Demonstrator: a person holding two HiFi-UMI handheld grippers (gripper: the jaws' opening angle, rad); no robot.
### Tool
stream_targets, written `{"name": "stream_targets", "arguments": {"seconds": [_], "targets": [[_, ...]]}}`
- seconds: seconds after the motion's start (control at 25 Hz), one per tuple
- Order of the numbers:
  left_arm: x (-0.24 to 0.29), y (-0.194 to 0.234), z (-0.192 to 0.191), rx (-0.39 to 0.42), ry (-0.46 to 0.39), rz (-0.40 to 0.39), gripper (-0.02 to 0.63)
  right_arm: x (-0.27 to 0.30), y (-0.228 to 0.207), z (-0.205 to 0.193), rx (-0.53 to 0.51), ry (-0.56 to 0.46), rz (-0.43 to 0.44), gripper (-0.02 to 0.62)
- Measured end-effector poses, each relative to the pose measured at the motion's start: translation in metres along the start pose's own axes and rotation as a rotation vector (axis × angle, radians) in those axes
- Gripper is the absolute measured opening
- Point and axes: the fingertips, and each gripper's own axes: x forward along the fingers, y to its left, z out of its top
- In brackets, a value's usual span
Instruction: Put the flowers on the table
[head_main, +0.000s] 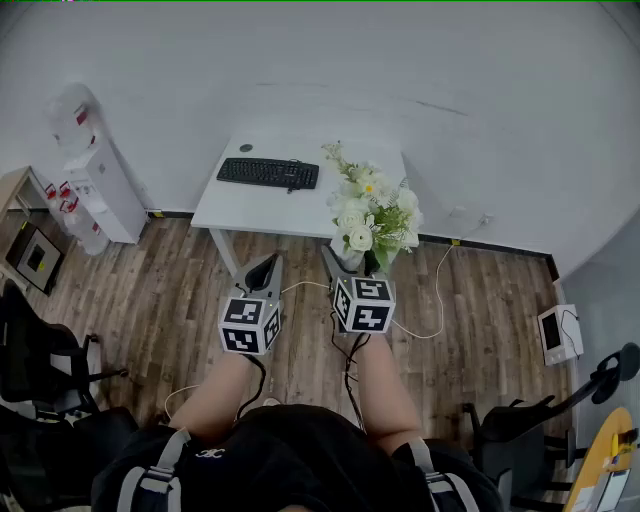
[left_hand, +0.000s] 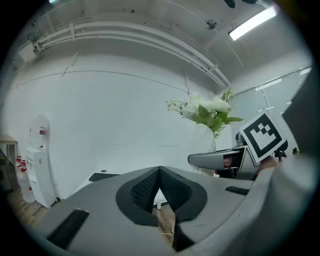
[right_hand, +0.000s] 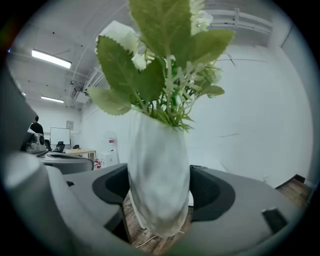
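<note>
Flowers (head_main: 372, 210) are riding in a white vase (right_hand: 157, 150), and the right hand-held gripper (right_hand: 159, 187) is clamping that vase between its two dark pads, one pressing each side of the lower body. Since nothing is standing under the vase, the squeeze alone is carrying it. In the right gripper view, wooden floor (head_main: 150, 290) is showing beneath its base, so the vase is hanging in the air in front of the white bench (head_main: 260, 205), near the bench's right front corner, and is not resting on it yet.

Gripping low on the body is probably helping to keep the heavy top from tipping, and the vase is sitting roughly upright between the jaws.

The left hand-held gripper (left_hand: 160, 187) is staying out of the job: its jaws are closed tip to tip with nothing between them, and it is hovering just beside the right one, apart from the vase.

A black keyboard (head_main: 267, 173) is lying toward the back of the bench, leaving the front and right part bare, which seems the likely landing spot.

The bunch itself is looking full and loose: white and cream blooms, one with a yellow centre, among broad serrated green leaves and thin sprigs spreading well past the narrow neck. The vase is matte white and swelling gently toward the middle.
</note>
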Motion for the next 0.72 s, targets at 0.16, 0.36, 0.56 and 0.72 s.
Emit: {"name": "stream_targets", "arguments": {"seconds": [0.16, 0.36, 0.56, 0.72], "targets": [[-0.002, 0.001, -0.003, 0.002, 0.006, 0.006, 0.009, 0.0, 0.002, -0.001, -0.006, 0.004, 0.001, 0.364], [-0.012, 0.015, -0.004, 0.005, 0.003, 0.017, 0.009, 0.003, 0.021, 0.001, 0.003, -0.012, 0.023, 0.365], [-0.023, 0.04, -0.009, 0.007, 0.009, 0.024, 0.009, 0.007, 0.041, 0.005, 0.009, -0.034, 0.023, 0.365], [-0.027, 0.062, -0.012, 0.0, 0.015, 0.022, 0.009, 0.017, 0.058, 0.005, 0.007, -0.038, 0.017, 0.365]]}}
